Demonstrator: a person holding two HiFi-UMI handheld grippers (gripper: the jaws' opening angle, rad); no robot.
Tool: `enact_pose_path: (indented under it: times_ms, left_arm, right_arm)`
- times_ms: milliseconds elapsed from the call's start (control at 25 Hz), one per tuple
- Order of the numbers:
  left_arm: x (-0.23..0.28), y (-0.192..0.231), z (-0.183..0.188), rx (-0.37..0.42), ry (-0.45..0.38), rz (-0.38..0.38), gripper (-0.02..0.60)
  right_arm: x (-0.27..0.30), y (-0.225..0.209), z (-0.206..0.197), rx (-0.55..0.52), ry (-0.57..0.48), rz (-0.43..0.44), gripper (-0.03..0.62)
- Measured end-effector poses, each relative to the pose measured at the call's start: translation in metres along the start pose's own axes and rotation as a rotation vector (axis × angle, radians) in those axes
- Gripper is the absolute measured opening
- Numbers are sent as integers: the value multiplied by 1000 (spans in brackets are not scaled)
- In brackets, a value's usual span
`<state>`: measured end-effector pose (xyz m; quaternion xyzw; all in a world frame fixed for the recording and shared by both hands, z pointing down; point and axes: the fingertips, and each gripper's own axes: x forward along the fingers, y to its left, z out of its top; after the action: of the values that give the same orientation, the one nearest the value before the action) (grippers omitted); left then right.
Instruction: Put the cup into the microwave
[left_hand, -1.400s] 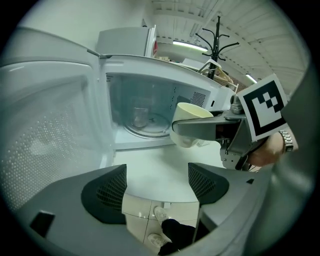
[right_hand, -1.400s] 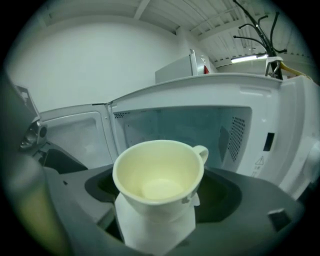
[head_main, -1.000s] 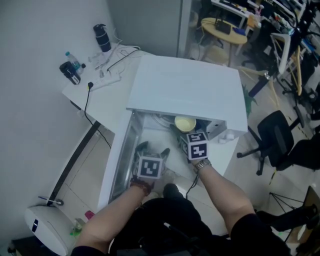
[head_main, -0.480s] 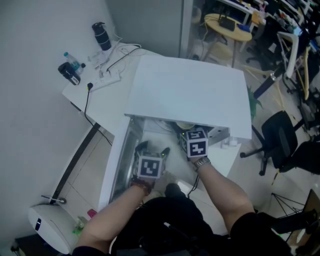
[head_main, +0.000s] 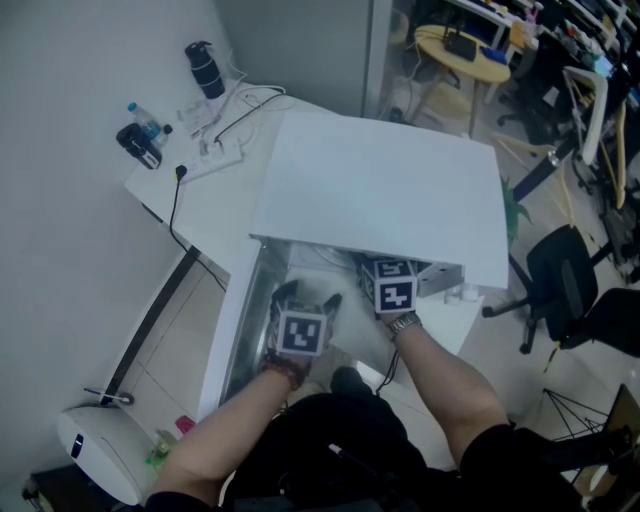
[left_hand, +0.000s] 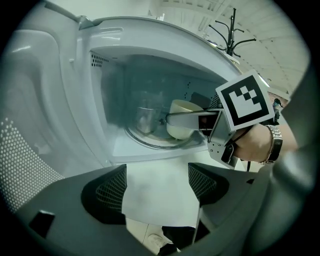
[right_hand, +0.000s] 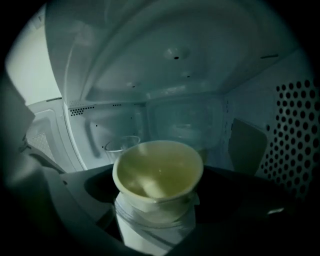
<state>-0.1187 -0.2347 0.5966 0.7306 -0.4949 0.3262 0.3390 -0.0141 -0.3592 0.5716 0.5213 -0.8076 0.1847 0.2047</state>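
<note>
Since a second ago the cup (right_hand: 157, 172) has travelled deeper into the microwave (head_main: 380, 190). Its rim then showed in front of the oven's white top in the head view; that top now hides it, along with the tips of the right tongs (right_hand: 160, 200). The left tongs (head_main: 306, 297) have not shifted.

Left side: the oven door (head_main: 240, 320) stands swung open. The left tongs hang in front of the opening beside it, jaws well apart, with nothing between them.

Inside the cavity, from the left: a clear glass (left_hand: 146, 119) stands on the round turntable (left_hand: 150, 142). Just beside it to the right is the cream cup, upright and over the same turntable. Whether its base touches the plate cannot be told.

Right side: the right tongs reach in through the opening, jaws closed on the cup's lower wall, one on each side, its open mouth above them. The microwave sits on a white desk (head_main: 215, 205).
</note>
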Motion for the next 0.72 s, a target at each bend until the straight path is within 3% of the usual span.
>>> enact_pose_path:
  times_ms: [720]
  left_arm:
    - [-6,-4,-3,22,-5,1,380]
  right_arm:
    - [-17,6,4,-12,-49,-42,488]
